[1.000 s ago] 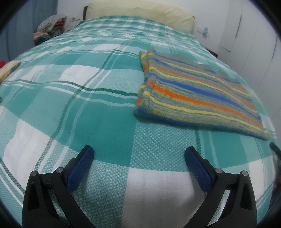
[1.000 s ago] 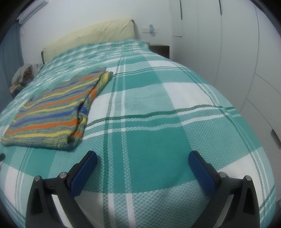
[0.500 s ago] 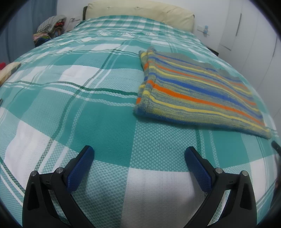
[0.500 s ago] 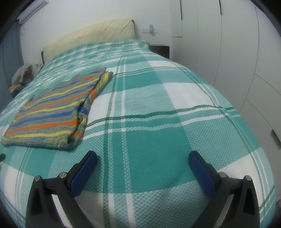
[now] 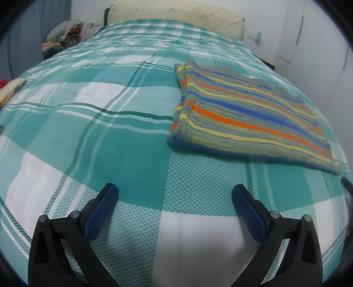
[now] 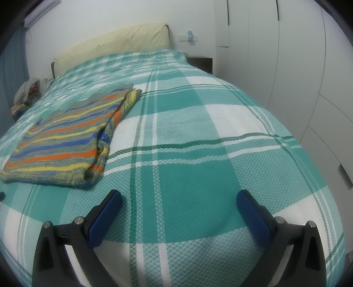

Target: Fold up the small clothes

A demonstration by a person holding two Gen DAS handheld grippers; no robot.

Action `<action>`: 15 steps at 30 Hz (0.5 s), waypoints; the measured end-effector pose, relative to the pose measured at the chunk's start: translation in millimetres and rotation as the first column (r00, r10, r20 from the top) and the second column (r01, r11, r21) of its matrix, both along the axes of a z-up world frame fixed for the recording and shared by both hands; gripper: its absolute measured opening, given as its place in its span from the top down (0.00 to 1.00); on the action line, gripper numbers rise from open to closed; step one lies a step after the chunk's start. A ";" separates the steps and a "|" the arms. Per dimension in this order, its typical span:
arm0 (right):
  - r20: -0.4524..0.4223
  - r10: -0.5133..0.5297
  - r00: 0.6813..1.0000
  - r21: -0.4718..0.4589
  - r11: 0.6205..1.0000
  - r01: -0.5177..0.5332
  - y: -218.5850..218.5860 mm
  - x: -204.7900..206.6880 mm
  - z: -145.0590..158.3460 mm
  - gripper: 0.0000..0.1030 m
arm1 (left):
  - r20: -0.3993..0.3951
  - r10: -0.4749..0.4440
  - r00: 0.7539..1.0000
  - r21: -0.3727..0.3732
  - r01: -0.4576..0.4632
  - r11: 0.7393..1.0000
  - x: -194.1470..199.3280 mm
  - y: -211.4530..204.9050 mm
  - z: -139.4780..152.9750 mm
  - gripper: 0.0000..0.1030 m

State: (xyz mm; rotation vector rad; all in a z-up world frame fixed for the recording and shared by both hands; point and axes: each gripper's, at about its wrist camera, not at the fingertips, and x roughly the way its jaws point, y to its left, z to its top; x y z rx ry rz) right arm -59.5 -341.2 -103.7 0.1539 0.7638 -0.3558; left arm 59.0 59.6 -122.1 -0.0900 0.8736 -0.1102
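Bedspread (image 5: 136, 154) in teal and white plaid fills the left wrist view, stretched over a bed with a cream headboard (image 5: 176, 15) at the far end. The left gripper (image 5: 174, 196) hangs low over the near part of the cover, its jaws spread wide with nothing between them; the blue pads (image 5: 101, 212) face each other across bare cloth. The striped knit garment (image 5: 247, 117), banded in orange, blue, yellow and grey, lies folded flat on the bedspread ahead and to the right of the gripper, well apart from it. Its folded edge faces left, where two layers show. A pile of clothes (image 5: 64, 33) sits beyond the bed's far left corner, and white wardrobe doors (image 5: 320, 44) stand on the right.

From the right wrist view, the right gripper (image 6: 179, 203) likewise hovers over the plaid bedspread (image 6: 198, 154) with its jaws set wide and empty. The striped knit garment (image 6: 66, 136) lies ahead and to the left here, apart from the gripper, its doubled edge turned toward the middle of the bed. The headboard (image 6: 110, 42) closes the far end, a dark nightstand (image 6: 200, 63) stands beside it, and the white wardrobe doors (image 6: 297, 66) run along the right.
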 end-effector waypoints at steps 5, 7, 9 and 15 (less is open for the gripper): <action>0.001 0.000 1.000 0.000 1.000 0.000 0.0 0.1 0.0 0.00 | 0.000 0.000 1.000 0.000 0.000 1.000 -0.1 0.2 -0.1 0.00; 0.000 0.000 1.000 0.000 1.000 0.000 0.0 0.4 -0.1 0.00 | -0.001 0.000 1.000 0.001 0.000 1.000 -0.2 0.3 -0.2 0.00; -0.001 0.000 1.000 -0.001 1.000 0.000 0.1 0.4 0.0 0.00 | -0.001 -0.001 1.000 0.002 0.001 1.000 -0.2 0.0 -0.2 0.00; -0.013 -0.002 1.000 -0.013 1.000 0.001 1.1 2.2 -0.7 0.00 | -0.001 -0.001 1.000 0.003 0.001 1.000 0.0 -0.1 -0.6 0.00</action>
